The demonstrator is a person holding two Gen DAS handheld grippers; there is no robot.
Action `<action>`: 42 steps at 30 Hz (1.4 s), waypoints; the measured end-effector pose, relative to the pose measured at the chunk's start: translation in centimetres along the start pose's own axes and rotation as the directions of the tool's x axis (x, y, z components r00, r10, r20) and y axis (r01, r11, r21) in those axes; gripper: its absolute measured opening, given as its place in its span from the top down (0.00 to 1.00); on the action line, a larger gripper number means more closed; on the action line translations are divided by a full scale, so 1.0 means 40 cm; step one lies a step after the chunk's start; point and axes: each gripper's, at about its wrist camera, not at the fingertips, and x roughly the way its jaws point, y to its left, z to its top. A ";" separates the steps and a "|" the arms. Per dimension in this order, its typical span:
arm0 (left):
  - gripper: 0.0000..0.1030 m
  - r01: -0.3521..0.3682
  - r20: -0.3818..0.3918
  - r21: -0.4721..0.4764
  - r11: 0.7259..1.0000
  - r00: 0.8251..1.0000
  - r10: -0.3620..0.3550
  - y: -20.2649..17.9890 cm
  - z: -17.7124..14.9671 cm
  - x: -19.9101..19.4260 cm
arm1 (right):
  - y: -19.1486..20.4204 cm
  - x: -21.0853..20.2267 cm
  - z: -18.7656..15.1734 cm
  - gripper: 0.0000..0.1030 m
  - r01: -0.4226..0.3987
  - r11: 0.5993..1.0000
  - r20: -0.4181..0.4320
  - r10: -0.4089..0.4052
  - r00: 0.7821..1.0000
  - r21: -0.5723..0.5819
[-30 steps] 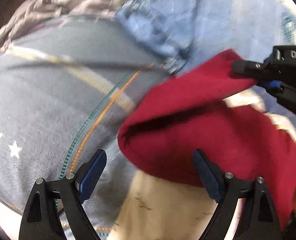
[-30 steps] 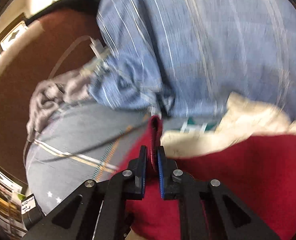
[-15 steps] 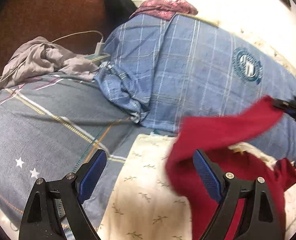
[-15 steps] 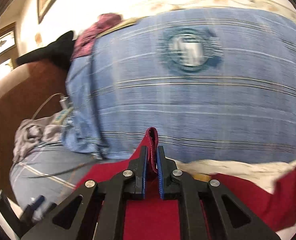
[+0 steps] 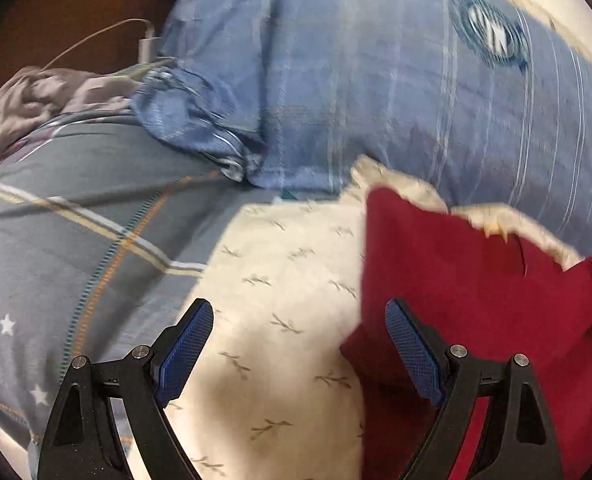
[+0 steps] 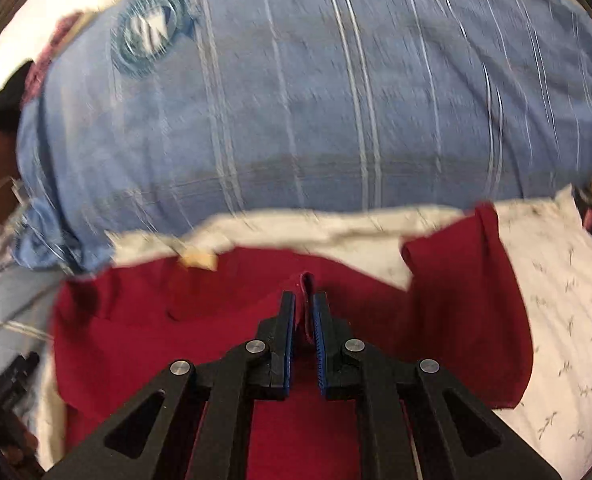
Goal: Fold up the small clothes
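A dark red garment (image 5: 475,292) lies on a cream cloth printed with small twigs (image 5: 288,280), to the right in the left wrist view. My left gripper (image 5: 299,344) is open and empty over the cream cloth, its right finger beside the red garment's left edge. My right gripper (image 6: 304,320) is shut on a fold of the red garment (image 6: 176,340), which spreads on both sides below it. A red flap (image 6: 463,288) lies folded over at the right.
A big blue checked pillow with a round badge (image 5: 395,80) fills the back in both views. A grey-blue sheet with stars and stripes (image 5: 76,220) is at the left. A crumpled grey cloth (image 5: 36,96) and a white charger cable (image 5: 144,40) lie at the far left.
My right gripper has carried the red garment's fold to the right and lowered it, so the garment now lies flatter and further right. My left gripper stayed open.
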 end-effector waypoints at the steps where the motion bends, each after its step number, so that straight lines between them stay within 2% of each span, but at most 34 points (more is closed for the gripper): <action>1: 0.14 -0.020 -0.021 0.027 0.999 1.000 0.021 -0.013 -0.002 0.016 | -0.010 0.022 -0.013 0.89 0.021 1.000 -0.047 -0.022 0.999 -0.014; 3: 0.15 -0.080 -0.066 0.078 0.994 0.994 0.085 -0.032 -0.007 0.057 | -0.020 0.032 -0.031 0.85 0.103 0.994 -0.104 -0.107 0.989 -0.036; 4: 0.15 -0.093 -0.078 0.084 0.992 0.992 0.100 -0.035 -0.010 0.069 | -0.019 0.017 -0.035 0.82 0.131 0.990 -0.088 -0.135 0.987 -0.048; 5: 0.13 -0.090 -0.083 0.072 0.993 0.992 0.096 -0.031 -0.009 0.077 | -0.011 -0.004 -0.031 0.74 0.137 0.989 -0.054 -0.140 0.989 -0.062; 6: 0.13 -0.085 -0.083 0.056 0.995 0.993 0.090 -0.029 -0.011 0.080 | 0.014 -0.040 -0.022 0.69 0.116 0.990 0.004 -0.116 0.993 -0.082; 7: 0.13 -0.081 -0.085 0.039 0.996 0.993 0.084 -0.024 -0.005 0.084 | 0.038 -0.063 -0.014 0.57 0.079 0.992 0.040 -0.075 0.996 -0.100; 8: 0.13 -0.080 -0.087 0.030 0.996 0.993 0.082 -0.024 -0.002 0.087 | 0.073 -0.081 -0.006 0.48 0.020 0.991 0.066 -0.011 0.998 -0.131; 9: 0.13 -0.078 -0.086 0.021 0.997 0.993 0.080 -0.021 0.001 0.090 | 0.136 -0.093 0.003 0.45 -0.085 0.977 0.070 0.100 0.993 -0.195; 11: 0.13 -0.074 -0.085 0.007 0.997 0.994 0.075 -0.017 0.003 0.099 | 0.235 -0.076 0.002 0.43 -0.230 0.926 0.012 0.245 0.969 -0.299; 12: 0.13 -0.071 -0.088 0.006 0.997 0.994 0.071 -0.017 0.004 0.102 | 0.304 -0.049 -0.007 0.43 -0.305 0.880 -0.042 0.312 0.949 -0.363; 13: 0.13 -0.068 -0.089 0.007 0.998 0.994 0.069 -0.015 0.003 0.105 | 0.358 -0.019 -0.019 0.43 -0.339 0.844 -0.085 0.335 0.939 -0.415; 15: 0.13 -0.065 -0.091 0.012 0.998 0.994 0.066 -0.013 0.006 0.113 | 0.456 0.060 -0.047 0.43 -0.331 0.780 -0.147 0.300 0.943 -0.532; 17: 0.13 -0.059 -0.092 0.011 0.998 0.994 0.059 -0.006 0.008 0.113 | 0.511 0.129 -0.068 0.43 -0.327 0.735 -0.192 0.264 0.945 -0.594; 19: 0.13 -0.068 -0.084 0.010 0.998 0.994 0.069 -0.001 0.013 0.114 | 0.528 0.178 -0.073 0.46 -0.356 0.721 -0.240 0.263 0.934 -0.594; 21: 0.14 -0.078 -0.087 0.004 0.997 0.993 0.078 0.002 0.020 0.122 | 0.531 0.217 -0.083 0.63 -0.406 0.720 -0.315 0.267 0.911 -0.563; 23: 0.14 -0.071 -0.090 -0.011 0.997 0.994 0.069 0.007 0.026 0.124 | 0.530 0.202 -0.094 0.93 -0.406 0.712 -0.305 0.275 0.912 -0.572; 24: 0.15 -0.068 -0.085 -0.019 0.997 0.994 0.066 0.009 0.028 0.122 | 0.529 0.184 -0.100 0.94 -0.387 0.704 -0.287 0.264 0.921 -0.596; 27: 0.14 -0.064 -0.064 -0.036 0.997 0.996 0.062 0.014 0.031 0.112 | 0.516 0.157 -0.082 0.94 -0.370 0.734 -0.256 0.269 0.928 -0.569; 30: 0.14 -0.070 -0.064 -0.029 0.997 0.996 0.068 0.007 0.029 0.112 | 0.508 0.156 -0.051 0.94 -0.261 0.790 -0.143 0.218 0.965 -0.555; 33: 0.15 -0.076 -0.066 -0.022 0.997 0.995 0.074 -0.004 0.030 0.118 | 0.507 0.220 -0.057 0.94 -0.250 0.838 -0.190 0.179 0.965 -0.485; 34: 0.15 -0.076 -0.065 -0.020 0.997 0.995 0.074 -0.007 0.031 0.118 | 0.510 0.226 -0.063 0.89 -0.242 0.839 -0.183 0.173 0.968 -0.487; 36: 0.15 -0.069 -0.055 -0.018 0.997 0.996 0.068 -0.012 0.034 0.111 | 0.496 0.202 -0.063 0.85 -0.248 0.847 -0.164 0.192 0.968 -0.471; 38: 0.15 -0.047 -0.028 -0.027 0.999 0.999 0.046 -0.012 0.037 0.096 | 0.457 0.166 -0.046 0.62 -0.294 0.862 -0.193 0.233 0.953 -0.413; 39: 0.15 -0.032 -0.014 -0.032 0.999 0.999 0.032 -0.012 0.039 0.088 | 0.420 0.133 -0.038 0.57 -0.308 0.873 -0.183 0.255 0.949 -0.379; 41: 0.14 0.005 0.022 -0.043 0.999 1.000 -0.004 -0.012 0.046 0.068 | 0.353 0.082 -0.029 0.47 -0.261 0.897 -0.131 0.228 0.965 -0.357; 42: 0.14 0.019 0.035 -0.046 0.999 0.999 -0.017 -0.011 0.044 0.060 | 0.300 0.048 -0.022 0.45 -0.190 0.916 -0.089 0.169 0.982 -0.352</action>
